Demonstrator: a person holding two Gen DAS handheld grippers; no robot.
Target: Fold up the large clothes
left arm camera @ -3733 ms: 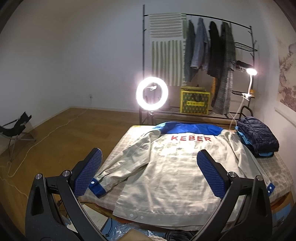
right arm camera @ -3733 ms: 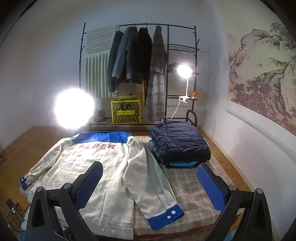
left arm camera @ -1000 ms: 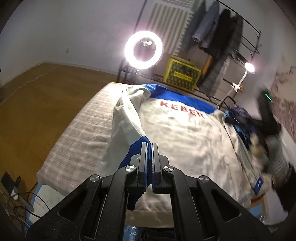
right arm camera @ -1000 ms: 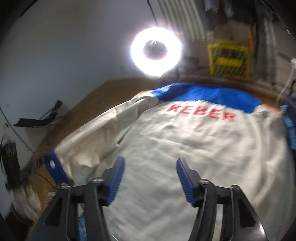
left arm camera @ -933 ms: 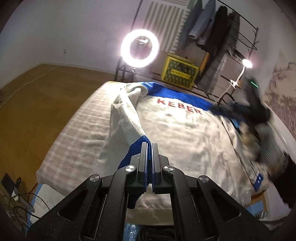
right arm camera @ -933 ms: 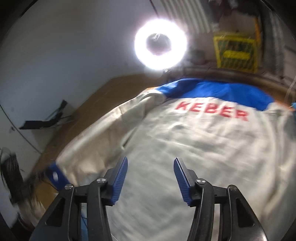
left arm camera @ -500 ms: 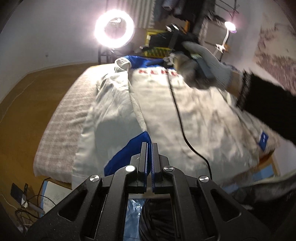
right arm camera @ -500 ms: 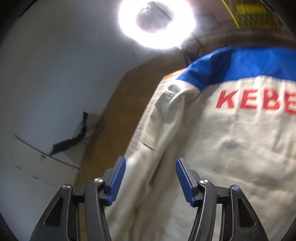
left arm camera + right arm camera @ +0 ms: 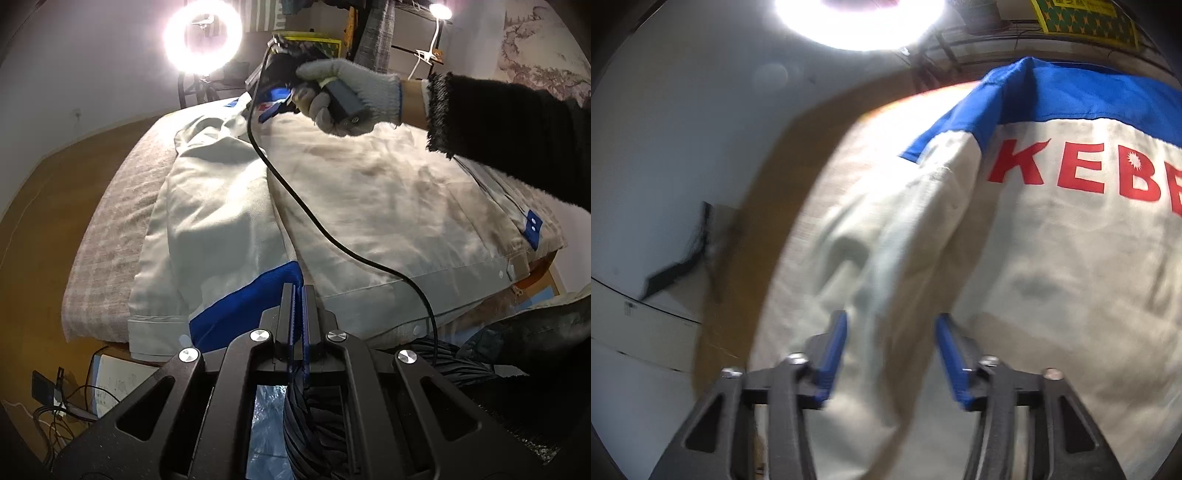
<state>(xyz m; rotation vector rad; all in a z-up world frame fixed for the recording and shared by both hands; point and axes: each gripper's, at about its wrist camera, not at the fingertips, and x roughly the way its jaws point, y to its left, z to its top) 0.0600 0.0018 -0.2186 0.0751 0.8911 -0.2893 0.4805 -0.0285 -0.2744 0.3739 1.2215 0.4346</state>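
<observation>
A beige work jacket (image 9: 388,199) with a blue yoke and red "KEBER" lettering (image 9: 1071,177) lies back-up on the bed. My left gripper (image 9: 297,295) is shut on the blue cuff (image 9: 251,306) of the left sleeve (image 9: 210,229), which is drawn in along the jacket's side. My right gripper (image 9: 890,332) is open, its fingers straddling the upper sleeve (image 9: 886,258) just below the shoulder. In the left wrist view, the gloved right hand (image 9: 343,99) holds that gripper over the shoulder, its cable (image 9: 295,192) trailing across the jacket.
The bed's checked cover (image 9: 114,229) shows left of the jacket. A bright ring light (image 9: 203,35) stands behind the bed, by a yellow box (image 9: 1082,14) and a clothes rack. Wooden floor (image 9: 40,206) lies left; cables and papers (image 9: 74,398) sit at the bed's near corner.
My right gripper has moved forward and down to the jacket's left shoulder and now straddles the sleeve. My left gripper stays shut on the cuff, and the sleeve lies closer to the body.
</observation>
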